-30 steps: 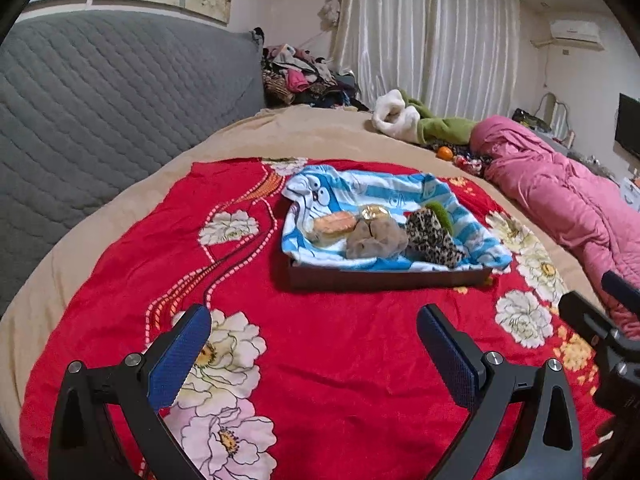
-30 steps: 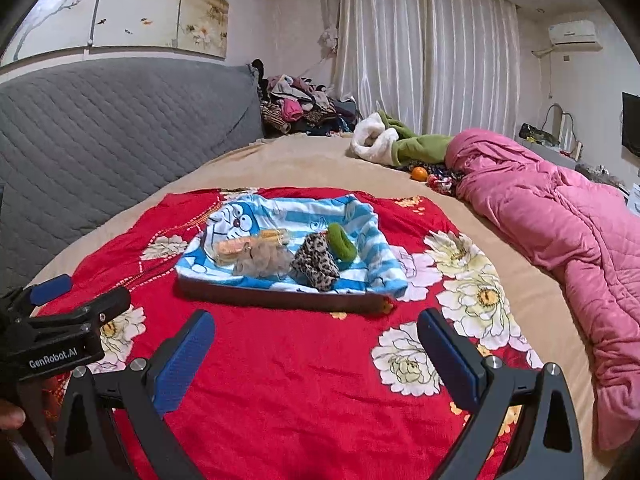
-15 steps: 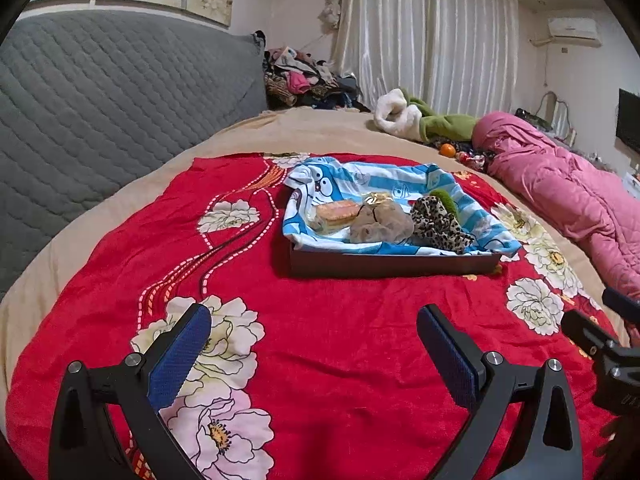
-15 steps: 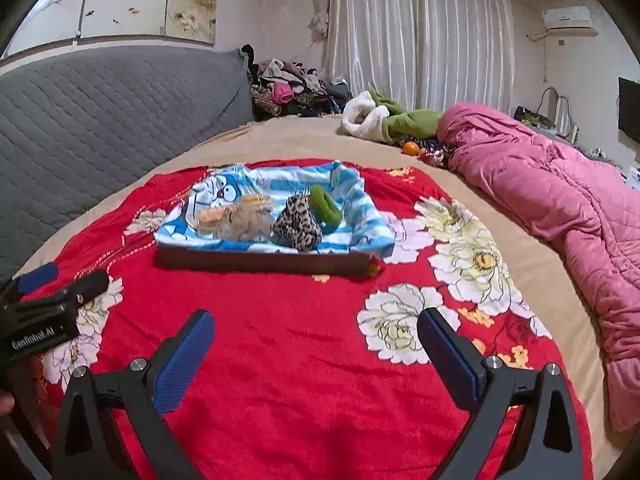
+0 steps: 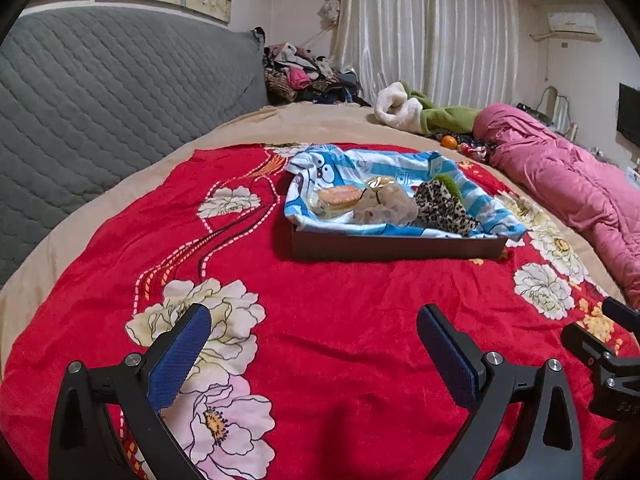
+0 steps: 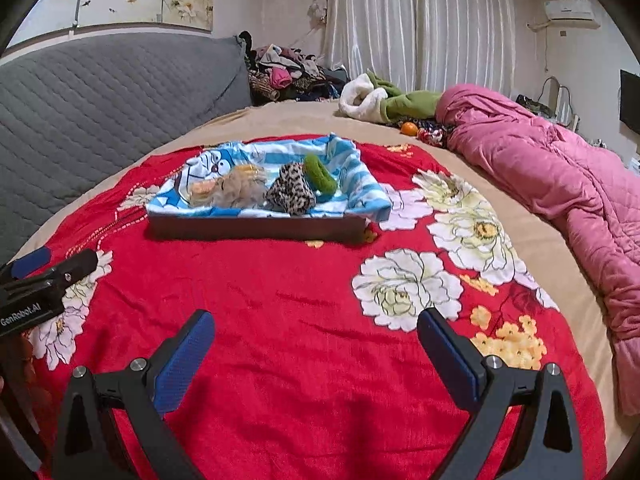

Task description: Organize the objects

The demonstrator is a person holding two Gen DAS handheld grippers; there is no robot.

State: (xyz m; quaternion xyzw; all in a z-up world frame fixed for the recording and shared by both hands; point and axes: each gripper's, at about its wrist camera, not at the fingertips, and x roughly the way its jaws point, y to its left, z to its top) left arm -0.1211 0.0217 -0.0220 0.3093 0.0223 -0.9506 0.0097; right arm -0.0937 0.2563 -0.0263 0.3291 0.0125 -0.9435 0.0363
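Left wrist view: the left gripper (image 5: pixel 312 340) is held wide and empty above the red blanket (image 5: pixel 340 320), with the tray (image 5: pixel 396 245) of small items seen at 12 o'clock, slightly toward 1, its long side lying crosswise. From the right gripper (image 6: pixel 316 340), equally wide and empty, the tray is found at 11 o'clock. Neither gripper is judged clearly nearer; both are levelled forward.

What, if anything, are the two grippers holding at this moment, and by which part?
Nothing is held: the left gripper and the right gripper both stand open and empty over the red blanket.
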